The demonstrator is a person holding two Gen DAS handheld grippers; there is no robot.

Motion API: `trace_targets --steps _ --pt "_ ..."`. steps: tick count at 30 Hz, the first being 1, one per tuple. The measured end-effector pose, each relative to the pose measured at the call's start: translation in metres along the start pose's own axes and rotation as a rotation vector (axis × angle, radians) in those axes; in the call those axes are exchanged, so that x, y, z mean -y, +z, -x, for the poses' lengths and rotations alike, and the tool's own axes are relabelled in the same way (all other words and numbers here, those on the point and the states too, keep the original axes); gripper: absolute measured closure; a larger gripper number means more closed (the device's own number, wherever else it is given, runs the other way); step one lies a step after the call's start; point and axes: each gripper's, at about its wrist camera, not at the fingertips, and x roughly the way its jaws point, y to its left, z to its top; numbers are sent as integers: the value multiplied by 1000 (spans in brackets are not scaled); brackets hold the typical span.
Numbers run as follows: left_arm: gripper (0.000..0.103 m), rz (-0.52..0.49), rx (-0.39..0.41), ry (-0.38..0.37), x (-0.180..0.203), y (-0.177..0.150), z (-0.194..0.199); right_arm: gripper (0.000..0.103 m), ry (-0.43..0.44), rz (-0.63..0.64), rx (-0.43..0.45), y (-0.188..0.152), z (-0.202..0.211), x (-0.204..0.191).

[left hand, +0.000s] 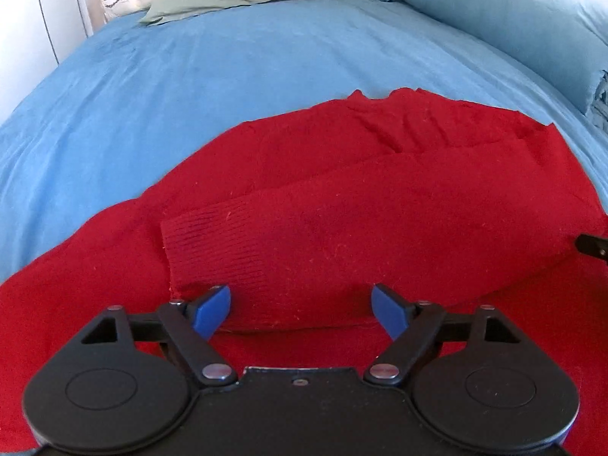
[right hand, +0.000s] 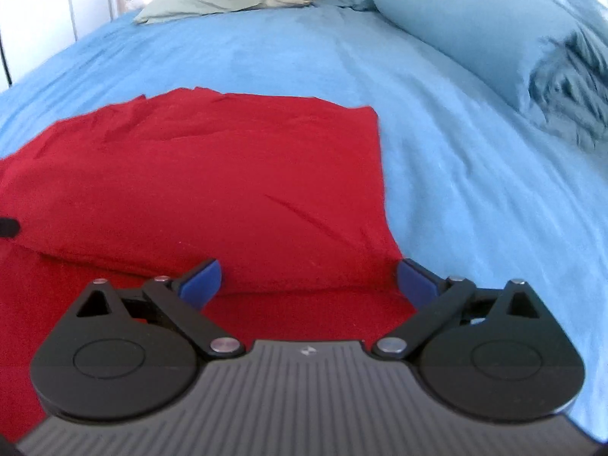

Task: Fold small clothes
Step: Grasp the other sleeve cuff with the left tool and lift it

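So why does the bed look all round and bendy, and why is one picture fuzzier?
Left wrist view: the fisheye lens bulges the blue bedsheet into a dome, yet the red sweater looks sharp. Right wrist view: same bulge, but blurrier, above all the folded blue bedding at the right edge.

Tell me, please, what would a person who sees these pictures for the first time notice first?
The bright red sweater draws the eye first: it lies spread on the blue bedsheet, one sleeve folded across its body. Next come the left gripper and right gripper, both open above the sweater's near edge. Pillows lie at the far side of the bed.
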Motion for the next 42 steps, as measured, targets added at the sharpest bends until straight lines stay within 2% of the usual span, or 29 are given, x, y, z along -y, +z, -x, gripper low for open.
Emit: trace_targets --steps 2,5,7,11,14,17,20,23,25,27,29,32,35,39,42 --pt "18 24 -8 2 1 1 2 0 -12 11 18 3 7 0" --pt "17 81 35 3 -7 7 21 0 1 76 61 12 25 -12" --pt "17 127 66 36 -11 5 45 0 34 115 80 21 37 -22" --pt "0 266 102 103 -34 -4 94 0 120 195 108 37 66 -53" --pt "0 395 130 156 -62 -18 134 0 198 244 119 48 89 -82" --pt "0 555 127 215 -98 -42 169 0 273 284 112 56 106 -118" --pt "0 724 156 228 -142 -76 198 0 341 320 101 56 114 -157" --pt "1 906 190 260 -189 -112 214 0 394 368 96 51 118 -197" --pt "2 1002 225 253 -220 -135 217 0 412 398 88 45 121 -226" --pt "6 1063 236 241 -248 -149 212 0 417 414 78 41 119 -249" --pt "20 1106 222 229 -274 -161 202 0 407 428 65 34 116 -272" --pt "29 1146 223 226 -305 -171 189 0 410 434 43 22 108 -299" --pt "40 1175 233 233 -324 -180 175 0 412 437 29 12 96 -313" --pt "47 1201 237 241 -340 -184 159 0 410 436 17 8 80 -329" --pt "56 1218 247 260 -350 -184 152 0 406 432 12 5 75 -329"
